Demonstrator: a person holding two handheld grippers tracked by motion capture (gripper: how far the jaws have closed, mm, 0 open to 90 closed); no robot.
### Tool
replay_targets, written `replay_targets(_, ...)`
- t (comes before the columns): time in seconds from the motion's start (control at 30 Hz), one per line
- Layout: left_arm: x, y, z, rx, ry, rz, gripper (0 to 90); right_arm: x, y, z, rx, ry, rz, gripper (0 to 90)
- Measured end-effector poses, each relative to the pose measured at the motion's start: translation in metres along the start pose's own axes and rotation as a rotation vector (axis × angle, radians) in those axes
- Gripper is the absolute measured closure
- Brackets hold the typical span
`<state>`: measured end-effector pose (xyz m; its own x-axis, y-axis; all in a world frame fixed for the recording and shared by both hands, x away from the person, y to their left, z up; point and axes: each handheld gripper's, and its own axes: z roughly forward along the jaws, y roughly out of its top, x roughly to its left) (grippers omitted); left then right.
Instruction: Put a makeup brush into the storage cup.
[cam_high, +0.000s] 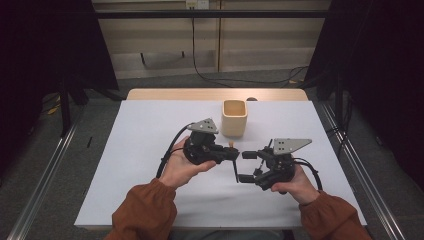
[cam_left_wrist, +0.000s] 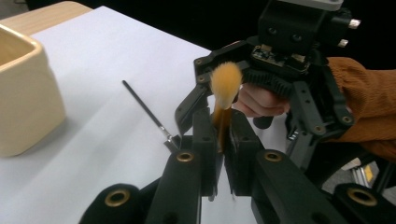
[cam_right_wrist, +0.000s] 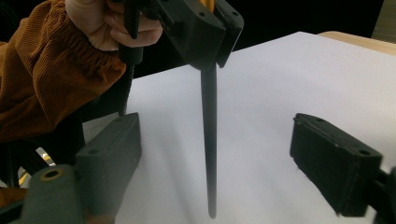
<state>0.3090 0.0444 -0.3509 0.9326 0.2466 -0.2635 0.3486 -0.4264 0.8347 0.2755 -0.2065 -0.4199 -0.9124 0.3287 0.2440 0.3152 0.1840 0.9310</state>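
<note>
High view: both forearms come up from the bottom edge. The left gripper (cam_high: 231, 154) sits mid-frame, fingers clamped on a brush (cam_high: 235, 162) that hangs handle-down; the right gripper (cam_high: 246, 166) faces it from the right, fingers apart. A beige cup (cam_high: 234, 118) stands above them on the white worktop (cam_high: 140, 150).

Left gripper view: orange bristles (cam_left_wrist: 225, 84) stick up at centre, fingers (cam_left_wrist: 205, 135) pinching the ferrule.

Right gripper view: the black handle (cam_right_wrist: 209, 140) hangs mid-frame between the spread fingers (cam_right_wrist: 334, 163).

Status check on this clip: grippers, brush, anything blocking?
Left gripper shut on brush, bristles up. Right gripper open, jaws either side of the handle. Cup behind; nothing blocking.
</note>
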Motion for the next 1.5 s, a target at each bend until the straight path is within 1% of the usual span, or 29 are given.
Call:
replay_targets(0.07, -0.001, 0.001, 0.002, -0.004, -0.009, 0.000, 84.2, 0.000, 0.000, 0.000, -0.002, 0.010, -0.001, 26.6)
replay_targets(0.13, -0.002, 0.002, 0.004, -0.005, -0.014, 0.002, 84.2, 0.000, 0.001, 0.000, 0.002, 0.016, -0.002, 32.0)
replay_targets(0.2, -0.003, 0.002, 0.007, 0.002, -0.019, 0.003, 84.2, -0.001, 0.001, 0.000, 0.007, 0.013, 0.001, 35.1)
replay_targets(0.27, -0.003, 0.002, 0.009, -0.001, -0.022, 0.000, 84.3, -0.002, 0.001, 0.000, 0.012, 0.015, 0.016, 39.9)
replay_targets(0.33, -0.003, 0.003, 0.010, 0.005, -0.022, 0.003, 84.3, -0.004, 0.000, -0.001, 0.008, 0.021, 0.028, 47.0)
replay_targets(0.4, -0.004, 0.004, 0.011, 0.002, -0.026, 0.000, 84.3, -0.005, 0.001, -0.001, 0.009, 0.015, 0.022, 49.1)
replay_targets(0.53, -0.004, 0.004, 0.013, -0.001, -0.019, 0.007, 84.2, -0.005, 0.001, -0.001, 0.008, 0.016, 0.017, 58.5)
replay_targets(0.57, -0.004, 0.004, 0.013, 0.002, -0.023, 0.006, 84.3, -0.005, 0.001, -0.001, 0.006, 0.018, 0.019, 60.7)
replay_targets(0.6, -0.005, 0.003, 0.014, 0.006, -0.017, 0.011, 84.3, -0.005, 0.001, -0.002, 0.006, 0.014, 0.016, 62.4)
replay_targets(0.63, -0.005, 0.003, 0.014, 0.001, -0.008, 0.008, 84.3, -0.005, 0.002, -0.002, 0.002, 0.004, 0.015, 65.3)
replay_targets(0.7, -0.004, 0.002, 0.014, -0.011, -0.019, 0.001, 84.3, -0.005, 0.002, -0.003, 0.005, 0.000, 0.005, 67.5)
replay_targets(0.8, -0.004, 0.002, 0.015, -0.008, -0.021, -0.003, 84.3, -0.005, 0.002, -0.003, 0.006, 0.000, 0.005, 69.6)
replay_targets(0.87, -0.005, 0.001, 0.015, -0.004, -0.019, 0.003, 84.3, -0.004, 0.002, -0.003, 0.004, 0.003, 0.002, 72.2)
replay_targets(0.97, -0.005, 0.001, 0.016, -0.007, -0.015, 0.005, 84.3, -0.005, 0.002, -0.002, 0.011, 0.002, 0.007, 73.1)
replay_targets(1.03, -0.004, 0.001, 0.016, -0.011, -0.020, 0.004, 84.3, -0.004, 0.003, -0.003, 0.017, 0.006, 0.004, 75.9)
replay_targets(1.17, -0.004, 0.000, 0.017, -0.005, -0.017, 0.001, 84.3, -0.004, 0.002, -0.003, 0.023, 0.020, 0.000, 82.5)
replay_targets(1.23, -0.003, -0.001, 0.018, -0.010, -0.018, -0.012, 84.3, -0.004, 0.002, -0.002, 0.027, 0.021, -0.003, 83.4)
replay_targets(1.37, -0.003, -0.001, 0.019, -0.019, -0.016, -0.008, 84.2, -0.004, 0.002, -0.003, 0.029, 0.017, -0.006, 83.9)
replay_targets(1.5, -0.002, -0.002, 0.019, -0.027, -0.023, -0.004, 84.0, -0.004, 0.002, -0.003, 0.029, 0.015, -0.012, 84.1)
